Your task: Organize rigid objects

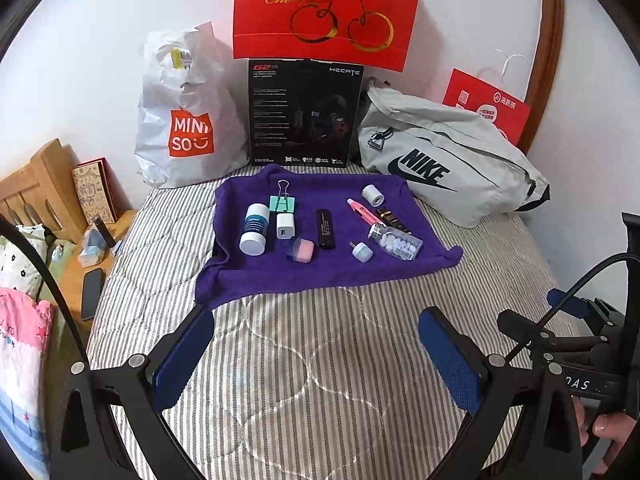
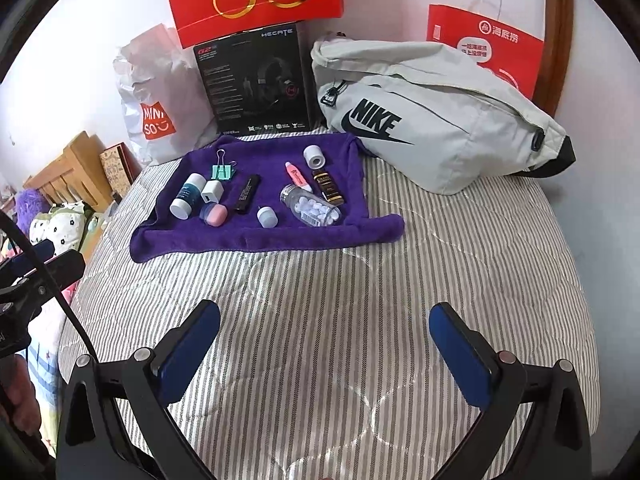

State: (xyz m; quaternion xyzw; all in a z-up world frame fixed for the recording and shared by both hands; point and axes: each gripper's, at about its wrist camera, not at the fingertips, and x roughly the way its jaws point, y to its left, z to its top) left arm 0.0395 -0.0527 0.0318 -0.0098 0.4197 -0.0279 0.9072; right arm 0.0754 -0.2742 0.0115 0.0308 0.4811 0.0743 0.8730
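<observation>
A purple towel [image 1: 320, 268] [image 2: 248, 238] lies on the striped bed with several small items on it: a white and blue bottle [image 1: 254, 229] [image 2: 187, 196], a white charger [image 1: 285, 225], a green binder clip [image 1: 282, 202], a pink and blue jar [image 1: 301, 249] [image 2: 213, 214], a black stick [image 1: 325, 229] [image 2: 247, 193], a clear pill bottle [image 1: 396, 241] [image 2: 312, 205], a pink pen [image 1: 362, 211] and a small white cap [image 1: 362, 251]. My left gripper [image 1: 316, 332] and right gripper [image 2: 326, 330] both hover open and empty over the bedspread, well short of the towel.
Against the wall stand a white Miniso bag [image 1: 184, 120], a black headset box [image 1: 304, 114], red paper bags [image 1: 328, 8] and a grey Nike bag [image 1: 452, 168] [image 2: 432, 116]. A wooden nightstand [image 1: 76, 264] with a phone sits left. Striped bedspread [image 2: 320, 288] lies in front.
</observation>
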